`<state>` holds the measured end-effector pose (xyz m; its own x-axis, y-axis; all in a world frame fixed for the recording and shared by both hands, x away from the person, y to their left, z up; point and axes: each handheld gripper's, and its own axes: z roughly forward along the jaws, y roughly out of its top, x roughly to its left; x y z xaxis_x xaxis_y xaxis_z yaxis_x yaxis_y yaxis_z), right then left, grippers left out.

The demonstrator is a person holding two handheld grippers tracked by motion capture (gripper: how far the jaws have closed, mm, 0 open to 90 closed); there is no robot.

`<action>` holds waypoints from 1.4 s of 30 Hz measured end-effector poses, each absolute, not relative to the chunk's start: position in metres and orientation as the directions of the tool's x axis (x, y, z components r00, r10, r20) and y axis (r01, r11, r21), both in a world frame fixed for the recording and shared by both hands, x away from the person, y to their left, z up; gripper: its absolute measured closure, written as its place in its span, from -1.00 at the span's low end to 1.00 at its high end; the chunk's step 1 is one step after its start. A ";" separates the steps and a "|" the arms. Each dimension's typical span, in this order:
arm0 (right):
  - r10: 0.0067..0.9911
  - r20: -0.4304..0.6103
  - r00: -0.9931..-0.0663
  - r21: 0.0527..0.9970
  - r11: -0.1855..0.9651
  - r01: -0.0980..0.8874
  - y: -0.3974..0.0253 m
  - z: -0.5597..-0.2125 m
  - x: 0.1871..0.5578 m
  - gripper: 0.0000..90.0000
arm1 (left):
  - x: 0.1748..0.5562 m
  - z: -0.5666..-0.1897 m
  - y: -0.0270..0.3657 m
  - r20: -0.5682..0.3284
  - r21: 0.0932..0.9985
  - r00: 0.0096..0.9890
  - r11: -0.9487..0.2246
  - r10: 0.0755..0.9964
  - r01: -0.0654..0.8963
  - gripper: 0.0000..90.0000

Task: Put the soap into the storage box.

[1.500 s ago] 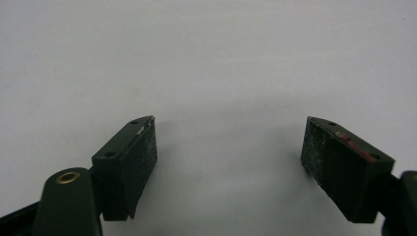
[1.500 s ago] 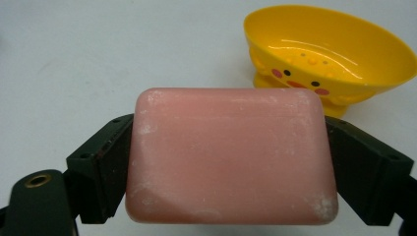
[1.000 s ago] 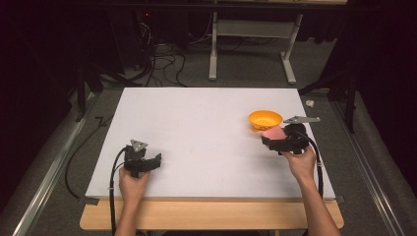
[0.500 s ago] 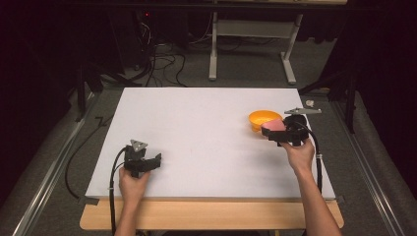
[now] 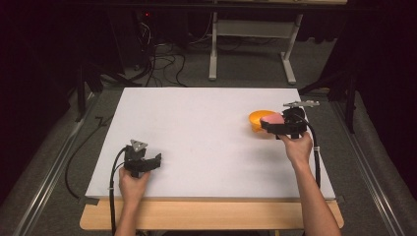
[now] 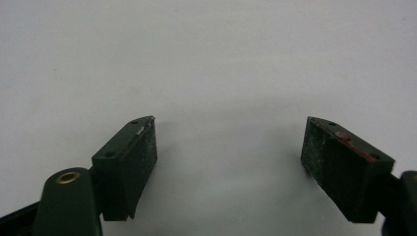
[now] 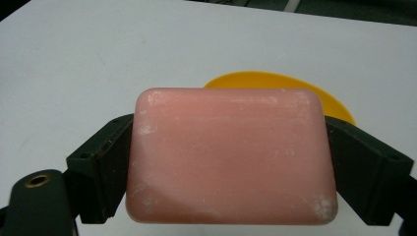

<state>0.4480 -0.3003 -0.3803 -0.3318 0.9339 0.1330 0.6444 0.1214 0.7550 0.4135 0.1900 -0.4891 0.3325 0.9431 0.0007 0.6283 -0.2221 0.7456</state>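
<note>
A pink bar of soap (image 7: 231, 155) was held in the right claw (image 5: 273, 126), clamped at its two short ends between the black jaws. In the right gripper view the bar was seen lying flat between the pads, its rounded corners and faint white scuffing plainly shown, and its broad face was turned toward the camera. Just behind it an orange bowl (image 7: 314, 91) was partly hidden by the soap, so that only an arc of the rim was visible. In the high view the soap (image 5: 272, 118) was placed at the bowl's (image 5: 255, 120) near edge, over the right side of the white tabletop (image 5: 196, 128); whether it was touching the rim or was held slightly above it could not be told from that height. The right claw was carried by the person's right hand (image 5: 296, 147), the forearm reaching in from the lower edge.

The left claw (image 5: 147, 164) was held by the left hand (image 5: 133, 183) near the front left corner of the tabletop, well apart from the bowl. In the left gripper view its jaws were spread wide with nothing between them, and bare white tabletop (image 6: 216, 73) was seen beyond the left claw (image 6: 228, 147). A trace of reddish residue was noted on one pad.
</note>
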 end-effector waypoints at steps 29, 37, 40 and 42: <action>0.967 0.129 -0.221 0.668 0.080 0.740 -0.294 -0.387 0.494 -0.70 | 0.413 -0.489 0.190 0.000 0.746 0.333 -0.222 0.943 0.628 -0.52; 0.974 0.122 -0.188 0.657 0.063 0.751 -0.291 -0.391 0.506 -0.70 | 0.414 -0.489 0.190 -0.001 0.746 0.333 -0.221 0.943 0.629 -0.52; 0.977 0.117 -0.179 0.646 0.061 0.760 -0.291 -0.396 0.510 -0.70 | 0.413 -0.489 0.190 0.000 0.746 0.333 -0.222 0.943 0.628 -0.52; 0.979 0.114 -0.170 0.640 0.059 0.766 -0.291 -0.399 0.512 -0.70 | 0.413 -0.489 0.190 0.000 0.745 0.334 -0.223 0.943 0.629 -0.52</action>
<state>0.5116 -0.2912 -0.3988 -0.1703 0.9788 0.1141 0.7664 0.0588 0.6396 0.4134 0.1902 -0.4890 0.3337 0.9427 -0.0003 0.6290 -0.2225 0.7448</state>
